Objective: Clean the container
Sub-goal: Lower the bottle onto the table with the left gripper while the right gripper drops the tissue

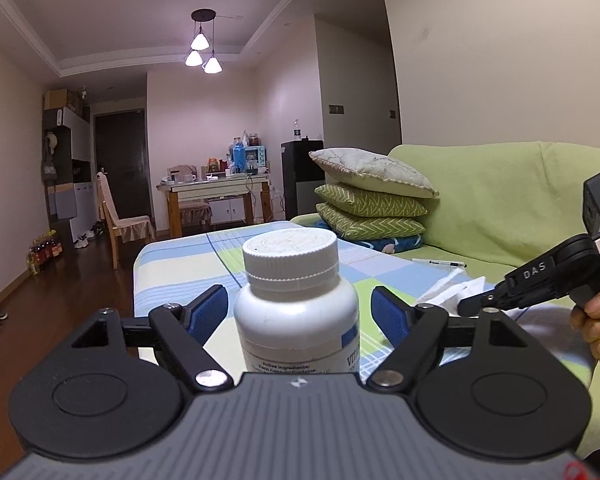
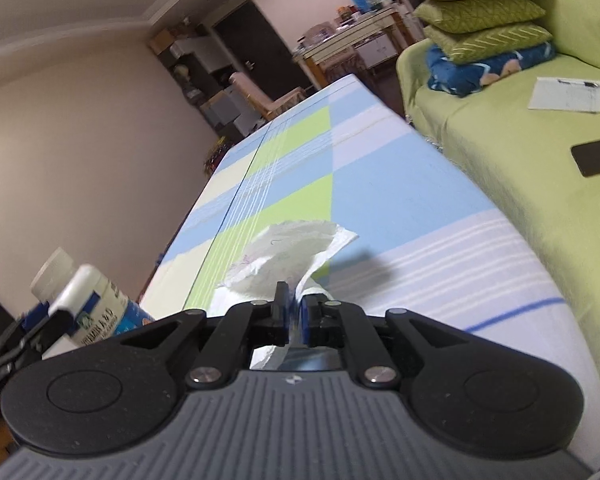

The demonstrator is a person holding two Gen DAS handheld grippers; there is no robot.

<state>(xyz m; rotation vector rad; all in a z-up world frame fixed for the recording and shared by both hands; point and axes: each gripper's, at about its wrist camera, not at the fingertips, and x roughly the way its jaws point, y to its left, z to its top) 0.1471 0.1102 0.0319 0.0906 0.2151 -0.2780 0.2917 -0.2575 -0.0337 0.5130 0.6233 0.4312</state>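
We are seeing the left gripper [image 1: 298, 312] spread wide, its blue pads [image 1: 208, 312] standing clear of the white bottle [image 1: 296, 316] on both sides, gripping nothing. The bottle is standing upright between those jaws, cap [image 1: 291, 256] on, long axis vertical, near the close end of the checked table [image 1: 180, 256]. Off to its right, the right gripper [image 2: 294, 312] is pinching a crumpled white tissue [image 2: 288, 252] with its jaws nearly shut (from there the bottle [image 2: 96, 304] lies to the left). We are judging the left to be nearer for steadying, the right for wiping.
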